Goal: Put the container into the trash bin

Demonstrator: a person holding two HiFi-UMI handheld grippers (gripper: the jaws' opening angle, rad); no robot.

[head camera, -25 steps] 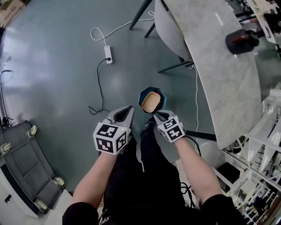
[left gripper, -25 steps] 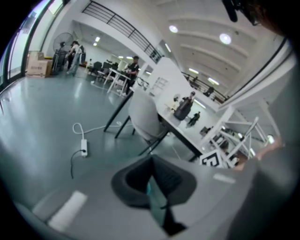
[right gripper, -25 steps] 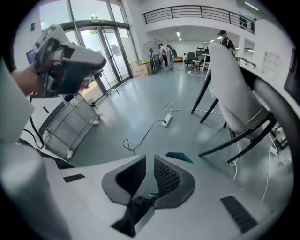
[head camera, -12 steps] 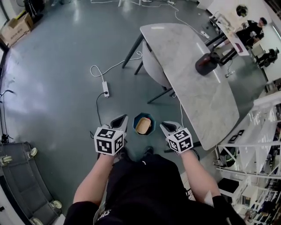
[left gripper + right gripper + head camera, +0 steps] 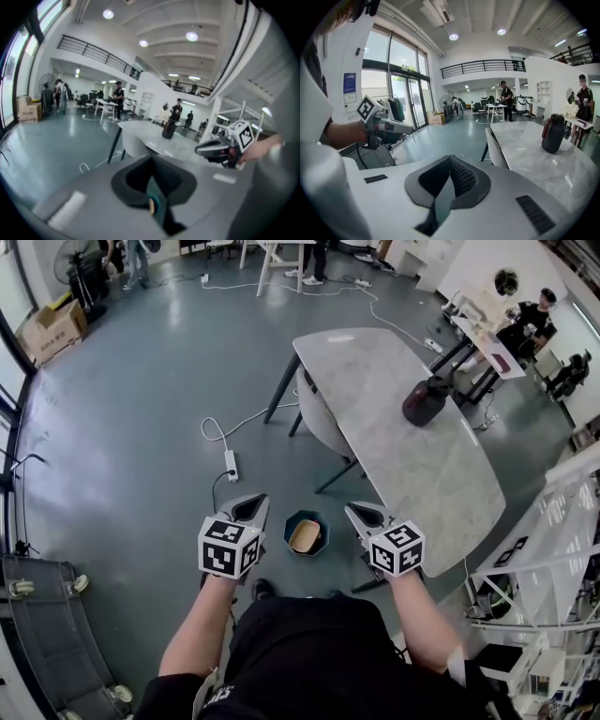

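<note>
Head view: the bin (image 5: 307,532) stands on the floor beside the bench (image 5: 412,460), and the container (image 5: 304,536) lies inside it. The left tool (image 5: 253,507) and the right tool (image 5: 362,514) flank the bin, and neither touches it. The drop itself looks done, so the step in hand seems to be drawing clear.

Left gripper view: the jaws are closed together with nothing between them. The camera looks out over the bench. Neither bin nor container shows here.

Right gripper view: these jaws are also closed on nothing, and again the bin is out of sight.

The next move probably calls for little. Keep both tools clear of the bin so the container stays put.
</note>
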